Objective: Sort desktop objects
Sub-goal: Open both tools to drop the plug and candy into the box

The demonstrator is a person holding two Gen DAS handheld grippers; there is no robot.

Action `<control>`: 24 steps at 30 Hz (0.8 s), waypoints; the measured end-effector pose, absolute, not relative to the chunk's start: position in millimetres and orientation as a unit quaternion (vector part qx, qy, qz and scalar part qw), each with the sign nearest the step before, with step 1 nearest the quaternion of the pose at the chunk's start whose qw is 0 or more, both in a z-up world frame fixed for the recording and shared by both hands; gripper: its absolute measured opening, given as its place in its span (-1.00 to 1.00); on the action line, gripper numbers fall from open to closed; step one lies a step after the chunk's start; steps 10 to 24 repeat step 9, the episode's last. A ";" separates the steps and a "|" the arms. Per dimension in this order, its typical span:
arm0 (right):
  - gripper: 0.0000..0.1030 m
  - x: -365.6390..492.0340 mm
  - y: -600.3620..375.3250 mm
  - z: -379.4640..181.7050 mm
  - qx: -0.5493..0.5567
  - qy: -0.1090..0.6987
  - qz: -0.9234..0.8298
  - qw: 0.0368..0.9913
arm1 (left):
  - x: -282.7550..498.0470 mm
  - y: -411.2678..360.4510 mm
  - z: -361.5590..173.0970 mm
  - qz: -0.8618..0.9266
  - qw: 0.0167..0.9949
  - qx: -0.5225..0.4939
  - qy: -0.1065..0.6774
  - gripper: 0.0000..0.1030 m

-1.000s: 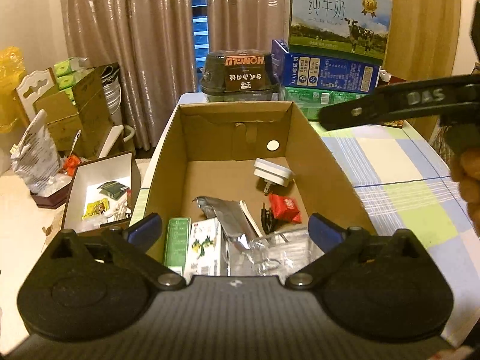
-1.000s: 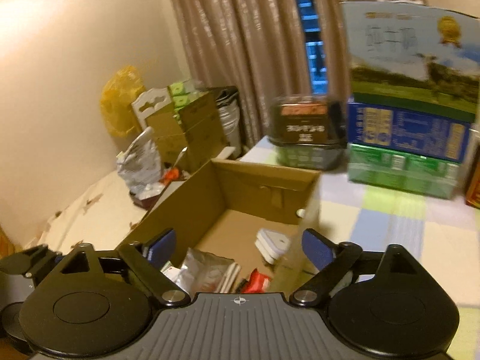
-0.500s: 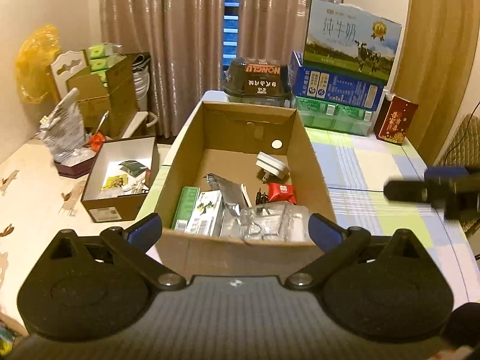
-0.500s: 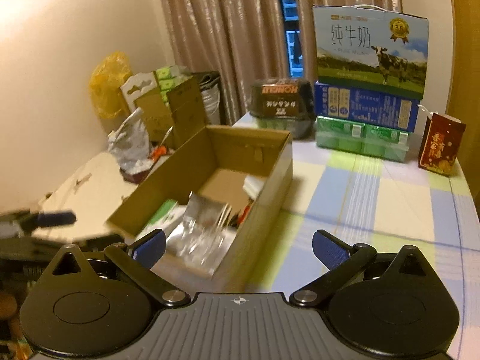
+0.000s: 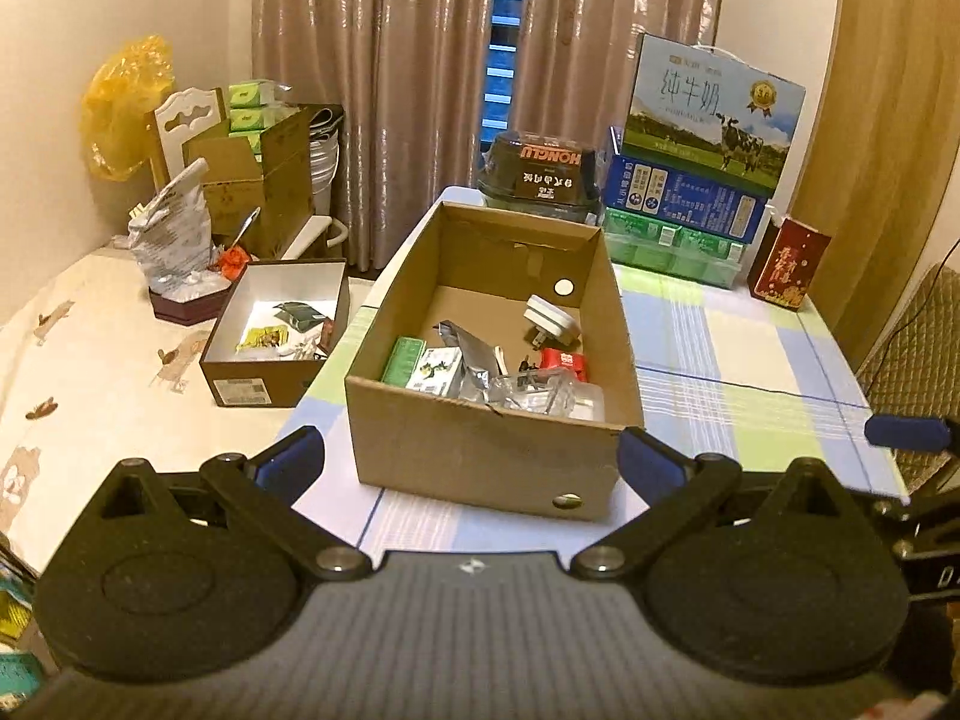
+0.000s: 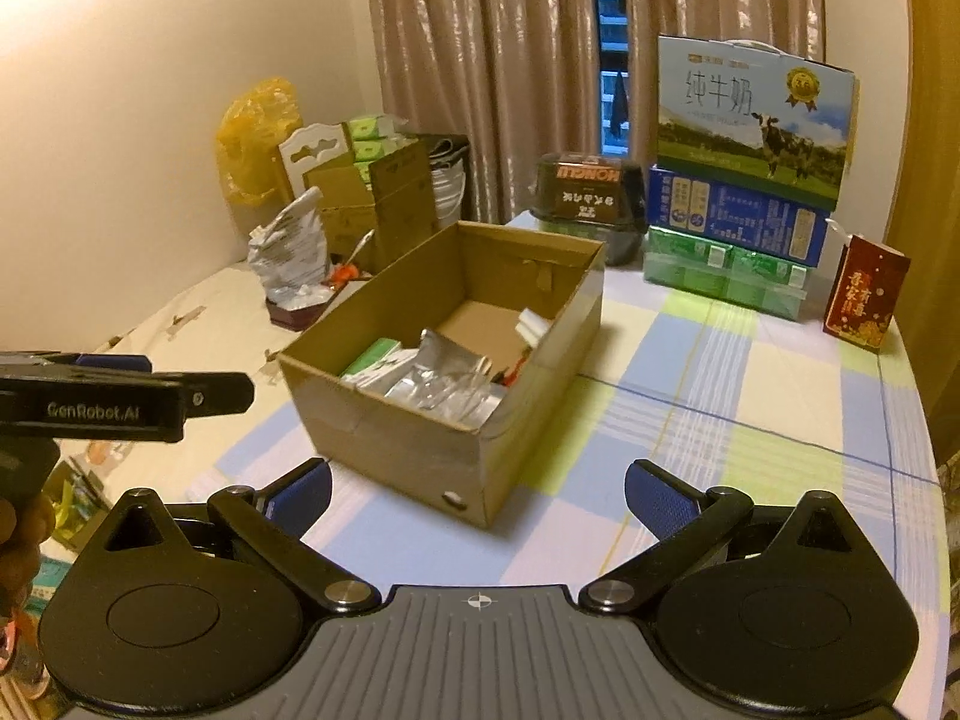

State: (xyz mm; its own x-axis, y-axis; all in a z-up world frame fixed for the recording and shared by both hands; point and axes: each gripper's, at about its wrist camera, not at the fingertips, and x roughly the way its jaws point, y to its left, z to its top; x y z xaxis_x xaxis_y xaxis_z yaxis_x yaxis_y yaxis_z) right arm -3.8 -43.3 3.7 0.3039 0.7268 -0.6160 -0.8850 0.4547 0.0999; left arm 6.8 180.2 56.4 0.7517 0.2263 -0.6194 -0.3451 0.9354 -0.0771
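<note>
a: both tools, left tool (image 5: 471,456) and right tool (image 6: 477,495), are spread wide with nothing between the fingers. the sorted bits lie inside the cardboard box (image 5: 480,456) on the tabletop (image 6: 750,420).

b: risk?

a: the foil pouch (image 6: 444,378) rides high near the box's front wall. a careless reach into the box could snag it or shove the light box sideways.
</note>
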 end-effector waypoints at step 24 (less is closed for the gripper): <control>0.97 -16.6 -46.3 1.5 -0.136 0.300 0.505 0.798 | -10.1 174.9 60.5 0.168 0.936 -0.086 0.296 0.98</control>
